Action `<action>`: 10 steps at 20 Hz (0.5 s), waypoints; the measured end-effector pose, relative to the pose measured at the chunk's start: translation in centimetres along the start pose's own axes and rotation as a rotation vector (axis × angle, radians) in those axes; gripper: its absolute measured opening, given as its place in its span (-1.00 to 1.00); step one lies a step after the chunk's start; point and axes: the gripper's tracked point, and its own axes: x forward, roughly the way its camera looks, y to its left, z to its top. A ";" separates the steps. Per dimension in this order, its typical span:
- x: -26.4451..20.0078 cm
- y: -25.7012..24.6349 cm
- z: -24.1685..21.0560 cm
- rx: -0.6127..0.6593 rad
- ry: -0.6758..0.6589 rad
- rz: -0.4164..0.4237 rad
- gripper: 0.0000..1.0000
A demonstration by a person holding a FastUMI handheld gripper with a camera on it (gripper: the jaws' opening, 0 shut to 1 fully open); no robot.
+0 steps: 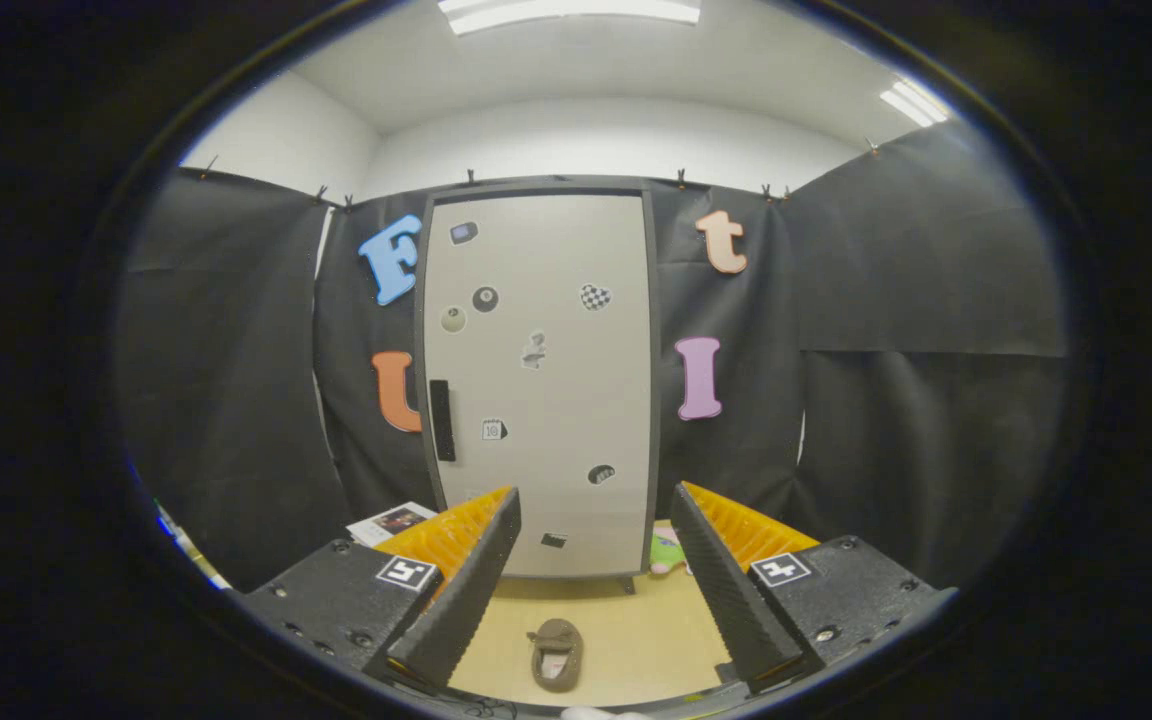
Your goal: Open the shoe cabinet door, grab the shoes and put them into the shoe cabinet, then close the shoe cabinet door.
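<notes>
Standing upright against the black cloth wall [886, 400], beyond the tool's fingers: one shoe cabinet [541, 385], pale door in a dark frame, door closed.

Door fittings: a dark vertical handle [443, 420] near the left edge, roughly mid-height. Small stickers [595, 296] are scattered over the door face, among them a black ball, a pale ball and a checkered heart; any writing on them is too small to read.

Floor [636, 640]: tan, lying between the tool and the cabinet. One brown slipper-type shoe [556, 654] lies on it, between the two fingers and nearer than the cabinet, well apart from the cabinet foot.

Other items: a flat printed card or booklet [391, 521] on the floor left of the cabinet base; a small pink and green object [668, 552] just right of the cabinet base, partly hidden by the right finger.

Tool [591, 590]: fingers spread wide apart, holding nothing, touching nothing. Each finger mount carries a square black-and-white marker [407, 573].
</notes>
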 end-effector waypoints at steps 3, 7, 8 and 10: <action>0.2 0.3 -0.4 -0.007 0.005 -0.021 0.98; 1.5 1.3 -0.8 0.003 0.018 -0.040 0.98; 2.0 1.8 -0.8 0.009 0.021 -0.038 0.99; 3.3 3.2 -1.0 0.022 0.029 -0.020 0.98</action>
